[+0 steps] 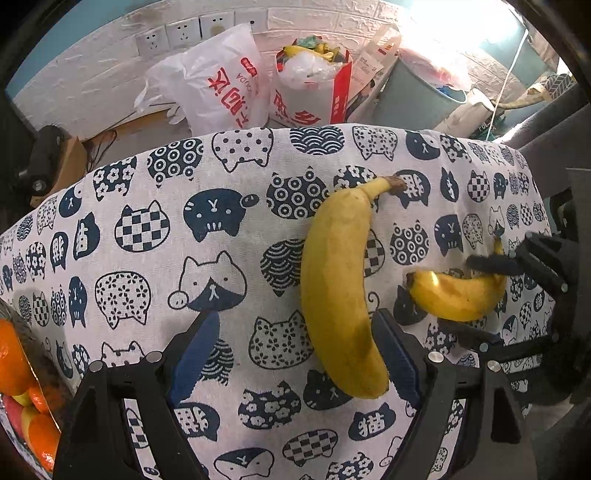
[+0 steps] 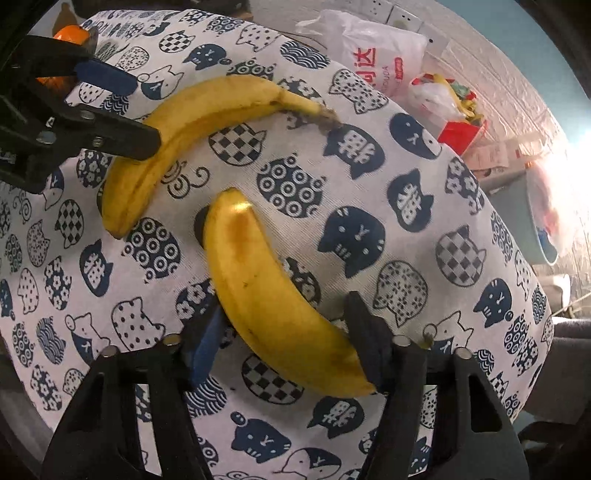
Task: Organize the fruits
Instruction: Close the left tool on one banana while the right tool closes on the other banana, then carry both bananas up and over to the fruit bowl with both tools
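Note:
Two bananas lie on a table covered by a cat-patterned cloth [image 1: 147, 229]. The larger banana [image 1: 340, 280] lies between the fingers of my left gripper [image 1: 295, 354], which is open around its lower end; the right finger touches it. The same banana shows in the right wrist view [image 2: 192, 133], with my left gripper [image 2: 122, 110] around it. The smaller banana [image 2: 273, 295] lies between the fingers of my right gripper [image 2: 288, 343], which stands open around it. It also shows in the left wrist view [image 1: 458, 295] with my right gripper [image 1: 480, 295] around it.
A container of oranges and apples [image 1: 22, 398] sits at the table's left edge; an orange [image 2: 68, 35] shows behind my left gripper. Beyond the far edge stand plastic bags [image 1: 225, 85], a red-and-white bag [image 1: 314, 88], a grey bin [image 1: 417, 96] and wall sockets [image 1: 181, 33].

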Tool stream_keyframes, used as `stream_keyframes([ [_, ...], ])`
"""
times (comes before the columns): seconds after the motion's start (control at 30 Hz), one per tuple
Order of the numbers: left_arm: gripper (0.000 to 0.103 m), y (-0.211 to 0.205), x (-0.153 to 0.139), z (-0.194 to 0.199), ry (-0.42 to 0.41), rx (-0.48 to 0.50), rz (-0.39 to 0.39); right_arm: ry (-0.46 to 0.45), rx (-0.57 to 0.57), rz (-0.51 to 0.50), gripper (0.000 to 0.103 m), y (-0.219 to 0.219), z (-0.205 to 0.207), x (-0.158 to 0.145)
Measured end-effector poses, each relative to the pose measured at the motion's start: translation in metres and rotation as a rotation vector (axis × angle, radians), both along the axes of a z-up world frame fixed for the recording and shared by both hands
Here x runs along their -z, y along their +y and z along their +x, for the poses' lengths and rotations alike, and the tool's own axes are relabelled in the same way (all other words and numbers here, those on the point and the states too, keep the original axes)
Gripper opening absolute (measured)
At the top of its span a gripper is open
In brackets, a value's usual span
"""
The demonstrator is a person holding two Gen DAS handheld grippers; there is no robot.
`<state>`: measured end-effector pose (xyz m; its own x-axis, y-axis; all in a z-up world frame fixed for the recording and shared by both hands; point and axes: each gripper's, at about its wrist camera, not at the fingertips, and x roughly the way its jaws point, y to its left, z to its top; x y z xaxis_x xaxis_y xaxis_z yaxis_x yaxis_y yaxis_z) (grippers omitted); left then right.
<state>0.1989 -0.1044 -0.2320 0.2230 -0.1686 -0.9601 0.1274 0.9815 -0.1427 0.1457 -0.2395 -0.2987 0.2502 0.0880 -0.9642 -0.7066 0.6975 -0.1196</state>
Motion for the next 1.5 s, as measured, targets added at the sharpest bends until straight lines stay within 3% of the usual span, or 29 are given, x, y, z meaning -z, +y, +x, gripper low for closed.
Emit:
stream_keyframes([
  [0.1,0.086,0.0,0.003,0.004,0.0,-0.006,-0.004,0.026,0.074,0.047,0.044,-0.002,0.005,-0.005],
  [0.37,0.086,-0.013,0.011,0.014,-0.002,0.0,0.016,0.097,0.313,0.185,0.044,-0.02,0.027,-0.007],
  [0.53,0.086,-0.019,0.011,0.016,-0.021,0.013,0.024,0.112,0.284,0.194,0.045,-0.018,0.03,-0.009],
  [0.6,0.081,-0.021,0.01,0.015,-0.029,0.02,0.029,0.103,0.258,0.188,0.047,-0.015,0.027,-0.012],
  [0.67,0.069,-0.022,0.009,0.013,-0.042,0.037,0.044,0.096,0.229,0.167,0.056,-0.015,0.022,-0.014],
  [0.83,0.039,-0.028,0.006,0.008,-0.044,0.08,0.02,0.074,0.181,0.089,0.057,-0.012,0.011,0.0],
  [0.87,0.039,-0.029,0.005,0.007,-0.045,0.082,0.026,0.058,0.174,0.091,0.056,-0.012,0.009,0.0],
  [0.93,0.038,-0.031,0.005,0.004,-0.053,0.094,0.039,0.04,0.168,0.105,0.044,-0.014,0.006,-0.002],
  [1.1,0.037,-0.028,0.004,-0.005,-0.049,0.095,0.04,0.048,0.209,0.155,0.036,-0.021,0.003,-0.005],
  [1.23,0.036,-0.023,0.002,-0.015,-0.045,0.094,0.043,0.053,0.242,0.216,0.034,-0.027,-0.001,-0.014],
  [1.5,0.036,-0.016,-0.015,-0.039,-0.075,0.094,0.038,0.027,0.251,0.242,0.034,-0.011,-0.011,-0.031],
])
